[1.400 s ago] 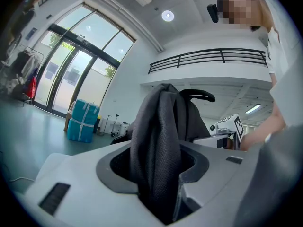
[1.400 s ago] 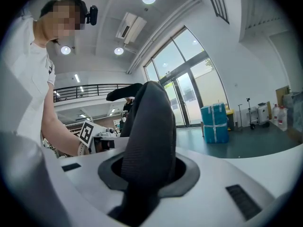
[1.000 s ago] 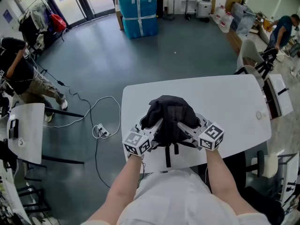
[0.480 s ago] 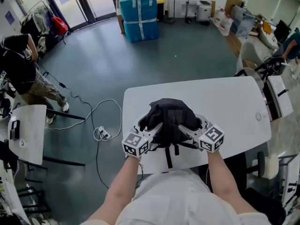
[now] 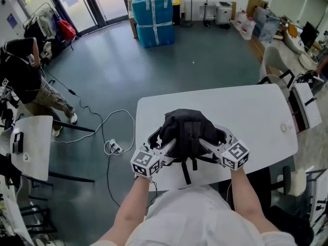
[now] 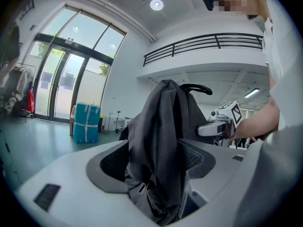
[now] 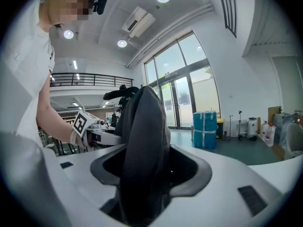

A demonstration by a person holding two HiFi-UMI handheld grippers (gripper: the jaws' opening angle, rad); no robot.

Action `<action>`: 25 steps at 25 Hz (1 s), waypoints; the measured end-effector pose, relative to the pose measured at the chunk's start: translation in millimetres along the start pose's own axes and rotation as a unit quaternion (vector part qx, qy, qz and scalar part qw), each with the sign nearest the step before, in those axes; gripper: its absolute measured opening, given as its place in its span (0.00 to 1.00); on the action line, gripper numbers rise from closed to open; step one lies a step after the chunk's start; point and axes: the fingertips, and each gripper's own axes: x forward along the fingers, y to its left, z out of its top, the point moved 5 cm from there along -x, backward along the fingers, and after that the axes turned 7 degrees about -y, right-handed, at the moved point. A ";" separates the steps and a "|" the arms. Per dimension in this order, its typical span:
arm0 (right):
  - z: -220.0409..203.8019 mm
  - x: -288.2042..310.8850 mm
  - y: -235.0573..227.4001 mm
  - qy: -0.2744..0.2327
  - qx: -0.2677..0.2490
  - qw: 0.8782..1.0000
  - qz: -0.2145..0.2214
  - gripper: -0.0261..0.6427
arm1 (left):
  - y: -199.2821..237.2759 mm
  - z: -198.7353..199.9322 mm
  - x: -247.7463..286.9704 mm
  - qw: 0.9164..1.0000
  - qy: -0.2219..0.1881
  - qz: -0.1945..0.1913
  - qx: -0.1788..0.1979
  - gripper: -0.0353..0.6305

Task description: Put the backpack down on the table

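Resting on the worktop [image 5: 256, 111], the black backpack [image 5: 187, 129] is seen upright. The left hand-held gripper [image 5: 168, 144] and right hand-held gripper [image 5: 207, 143] have just been opened wide, with backpack fabric left loose between their jaws.

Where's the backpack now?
Head view: backpack on the table, near edge, between left gripper and right gripper, whose jaws have just been opening around it.

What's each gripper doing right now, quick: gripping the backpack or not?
Left gripper: open, jaws have just been opening; backpack fabric sits loose between them.
Right gripper: open, jaws have just been opening; backpack between them, unclamped.
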 end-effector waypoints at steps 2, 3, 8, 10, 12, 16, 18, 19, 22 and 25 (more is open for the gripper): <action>1.6 -5.4 -0.9 -0.005 -0.002 1.000 -0.007 0.44 | 0.1 -0.9 -6.9 1.000 0.001 0.005 0.003 0.51; 2.6 -9.0 -1.4 -0.008 -0.003 1.000 -0.010 0.44 | -0.2 -0.8 -10.0 1.000 0.001 0.007 0.005 0.51; 10.6 -28.9 -4.9 -0.018 0.001 0.999 -0.032 0.44 | 2.4 8.5 -27.9 1.000 -0.006 0.012 0.013 0.51; 11.6 -36.3 -4.7 -0.022 0.002 0.999 -0.039 0.44 | 4.6 11.3 -35.8 1.000 -0.009 0.014 0.016 0.51; 13.0 -44.0 -4.0 -0.029 0.002 0.999 -0.045 0.44 | 6.6 14.7 -41.5 1.000 -0.014 0.018 0.015 0.51; 15.3 -58.7 -5.0 -0.040 0.006 0.997 -0.067 0.42 | 10.5 24.3 -46.2 0.999 -0.030 0.033 0.017 0.51; 15.0 -66.7 -7.3 -0.045 0.009 0.995 -0.083 0.40 | 11.0 28.1 -48.0 0.998 -0.037 0.039 0.019 0.51; 15.2 -70.6 -9.1 -0.047 0.010 0.994 -0.094 0.39 | 11.6 30.2 -49.1 0.998 -0.040 0.041 0.019 0.50; 16.2 -82.2 -16.8 -0.050 0.010 0.990 -0.133 0.30 | 16.3 33.8 -53.3 0.997 -0.045 0.053 0.018 0.47; 16.0 -92.5 -23.3 -0.060 0.016 0.985 -0.161 0.22 | 22.0 33.3 -58.3 0.996 -0.048 0.071 0.017 0.38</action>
